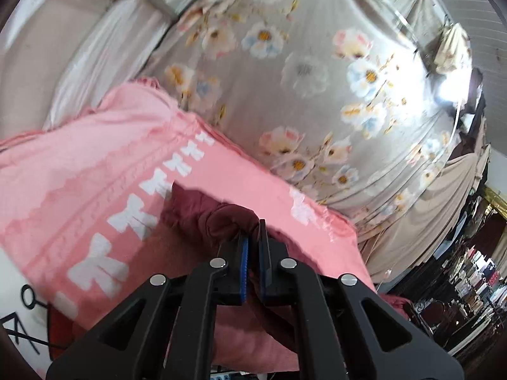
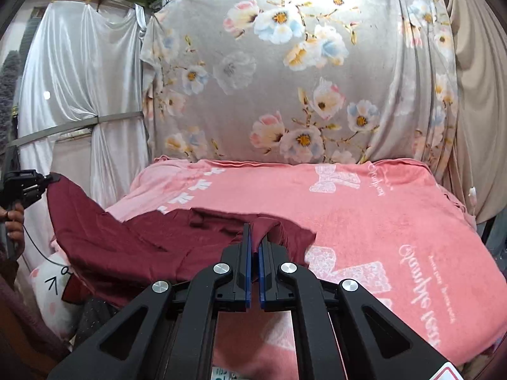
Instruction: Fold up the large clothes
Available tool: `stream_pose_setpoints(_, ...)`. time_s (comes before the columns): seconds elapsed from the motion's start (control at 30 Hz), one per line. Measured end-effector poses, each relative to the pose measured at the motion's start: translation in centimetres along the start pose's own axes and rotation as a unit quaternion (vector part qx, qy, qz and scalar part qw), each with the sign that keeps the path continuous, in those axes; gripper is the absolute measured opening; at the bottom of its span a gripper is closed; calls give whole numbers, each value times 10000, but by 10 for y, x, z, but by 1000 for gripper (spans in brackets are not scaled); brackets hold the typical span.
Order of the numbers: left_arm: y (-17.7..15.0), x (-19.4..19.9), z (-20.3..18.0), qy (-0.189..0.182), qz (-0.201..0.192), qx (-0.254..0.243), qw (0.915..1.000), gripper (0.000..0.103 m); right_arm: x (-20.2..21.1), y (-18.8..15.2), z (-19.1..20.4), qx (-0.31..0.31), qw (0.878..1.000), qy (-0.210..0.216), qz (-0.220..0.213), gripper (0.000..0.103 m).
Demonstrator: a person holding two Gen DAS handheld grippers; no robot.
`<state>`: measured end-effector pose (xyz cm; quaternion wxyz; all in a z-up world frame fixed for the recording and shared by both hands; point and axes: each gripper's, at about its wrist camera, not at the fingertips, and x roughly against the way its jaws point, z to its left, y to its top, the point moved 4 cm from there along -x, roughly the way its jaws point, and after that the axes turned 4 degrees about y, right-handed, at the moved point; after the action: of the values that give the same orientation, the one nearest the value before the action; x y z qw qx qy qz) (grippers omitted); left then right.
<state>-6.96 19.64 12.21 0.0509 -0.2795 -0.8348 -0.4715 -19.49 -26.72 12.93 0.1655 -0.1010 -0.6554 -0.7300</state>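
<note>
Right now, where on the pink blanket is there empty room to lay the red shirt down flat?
The pink blanket is bare across its right side, out to the bow prints and the floral curtain. The left is crowded: the maroon garment hangs there between the left gripper and right gripper.

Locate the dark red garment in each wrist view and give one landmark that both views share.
Left wrist view: the dark red garment sits bunched at lower centre, pinched in the left gripper.
Right wrist view: it stretches from the left edge to lower centre, pinched in the right gripper and held at far left by the left gripper.
Shared landmark: the pink blanket with white bows, under the garment.
</note>
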Motion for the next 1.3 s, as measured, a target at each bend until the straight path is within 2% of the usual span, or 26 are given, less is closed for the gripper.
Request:
stream_pose_setpoints(0.1, 4, 26, -9, -23, -282, -19, 9996, 4, 9, 3, -4, -185, 9998, 14, -84, 3)
stream_pose_setpoints(0.2, 7, 13, -14, 54, -286, -124, 9995, 4, -19, 4, -19, -417, 9991, -50, -46, 3)
stream_pose_setpoints(0.27, 7, -15, -11, 314, -157, -230, 9991, 4, -51, 1, -36, -628, 9979, -113, 123, 3)
stream_pose_setpoints(0.33, 5, -51, -5, 756, -34, -389, 9964, 4, -89, -5, -54, -954, 9949, -160, 288, 3)
stream_pose_setpoints(0.47, 6, -119, 19, 1445, 188, -406, 9885, 4, -141, -14, -71, -1127, 9917, -382, 495, 3)
stream_pose_setpoints(0.7, 15, -195, 54, 2032, 388, -235, 9781, 4, -217, -22, -92, -1123, 9873, -821, 767, 3)
stream_pose_setpoints(0.8, 20, -226, 70, 2354, 426, -260, 9706, 4, -247, -29, -100, -1209, 9840, -919, 927, 3)
stream_pose_setpoints(1.03, 1, -289, 97, 2539, 985, -244, 9619, 3, -308, -55, -115, -1338, 9733, -1167, 1458, 3)
stream_pose_setpoints(1.17, -11, -292, 101, 2226, 1294, -88, 9662, 3, -321, -61, -121, -1407, 9698, -1202, 1589, 3)
stream_pose_setpoints(1.23, -16, -289, 97, 2047, 1468, -44, 9677, 13, -326, -62, -120, -1366, 9688, -1238, 1656, 3)
stream_pose_setpoints(1.3, -19, -287, 99, 2014, 1549, 67, 9672, 50, -332, -64, -119, -1302, 9671, -1313, 1750, 3)
